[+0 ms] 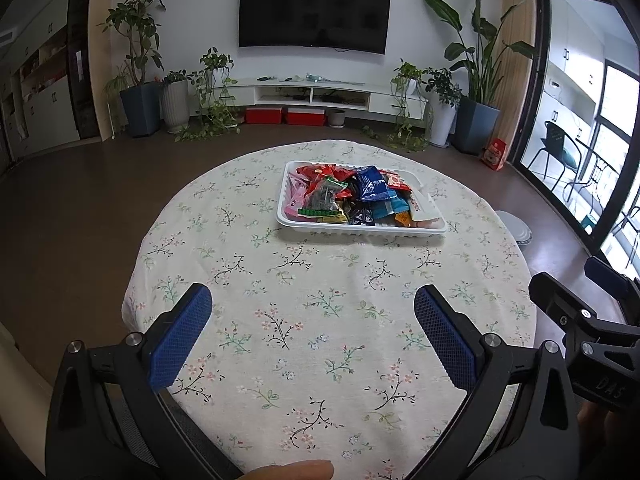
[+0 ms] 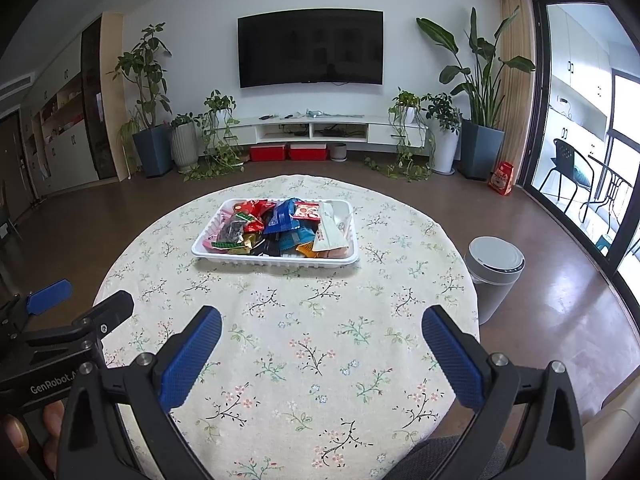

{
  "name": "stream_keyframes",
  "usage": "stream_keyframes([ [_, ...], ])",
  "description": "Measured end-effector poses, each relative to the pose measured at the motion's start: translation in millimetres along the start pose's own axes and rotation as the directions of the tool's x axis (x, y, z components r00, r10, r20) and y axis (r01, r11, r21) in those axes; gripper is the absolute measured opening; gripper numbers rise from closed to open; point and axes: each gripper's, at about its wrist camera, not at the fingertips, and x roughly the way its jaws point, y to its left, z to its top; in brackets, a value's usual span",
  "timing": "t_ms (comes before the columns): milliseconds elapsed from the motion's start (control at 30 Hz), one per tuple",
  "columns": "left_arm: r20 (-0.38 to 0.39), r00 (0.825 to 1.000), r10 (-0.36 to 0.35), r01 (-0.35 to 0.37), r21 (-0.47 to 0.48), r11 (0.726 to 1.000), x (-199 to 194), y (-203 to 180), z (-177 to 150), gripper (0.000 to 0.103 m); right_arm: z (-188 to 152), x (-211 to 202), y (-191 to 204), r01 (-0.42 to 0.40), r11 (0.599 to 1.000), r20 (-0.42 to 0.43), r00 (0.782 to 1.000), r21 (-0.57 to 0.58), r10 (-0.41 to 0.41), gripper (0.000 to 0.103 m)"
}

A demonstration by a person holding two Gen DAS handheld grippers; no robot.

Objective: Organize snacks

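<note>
A white tray (image 1: 362, 231) sits on the far half of the round floral table and holds several mixed snack packets (image 1: 352, 196): red, blue, green, orange. It also shows in the right wrist view (image 2: 276, 261), with its snack packets (image 2: 280, 228). My left gripper (image 1: 312, 300) is open and empty, held over the near part of the table. My right gripper (image 2: 322, 318) is open and empty, also over the near part. Each gripper shows at the edge of the other's view: the right gripper (image 1: 580, 280) and the left gripper (image 2: 86, 294).
The round table (image 1: 320, 340) wears a floral cloth. A grey lidded bin (image 2: 494, 276) stands on the floor to the table's right. A TV, a low white cabinet, red boxes and potted plants line the far wall. Glass doors are on the right.
</note>
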Motion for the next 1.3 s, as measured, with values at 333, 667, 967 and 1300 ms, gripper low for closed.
stream_keyframes([
  [333, -0.002, 1.000, 0.000, 0.000, -0.002, 1.000, -0.6, -0.2, 0.5, 0.103, -1.5, 1.6, 0.3, 0.000, 1.000, -0.004, 1.000, -0.001, 0.000, 0.103],
  [667, -0.002, 1.000, 0.001, -0.001, -0.001, 1.000, 0.1, 0.3, 0.4, 0.103, -5.8, 5.2, 0.6, -0.002, 1.000, -0.011, 1.000, -0.003, 0.002, 0.103],
  [967, -0.003, 1.000, 0.001, -0.001, -0.002, 1.000, 0.0, 0.5, 0.8, 0.103, -6.1, 4.9, 0.3, -0.002, 1.000, -0.012, 1.000, -0.004, 0.002, 0.103],
  [1300, -0.002, 1.000, 0.001, -0.001, -0.002, 1.000, -0.1, 0.7, 1.0, 0.103, -6.9, 5.2, 1.4, -0.003, 1.000, -0.016, 1.000, -0.005, 0.003, 0.103],
])
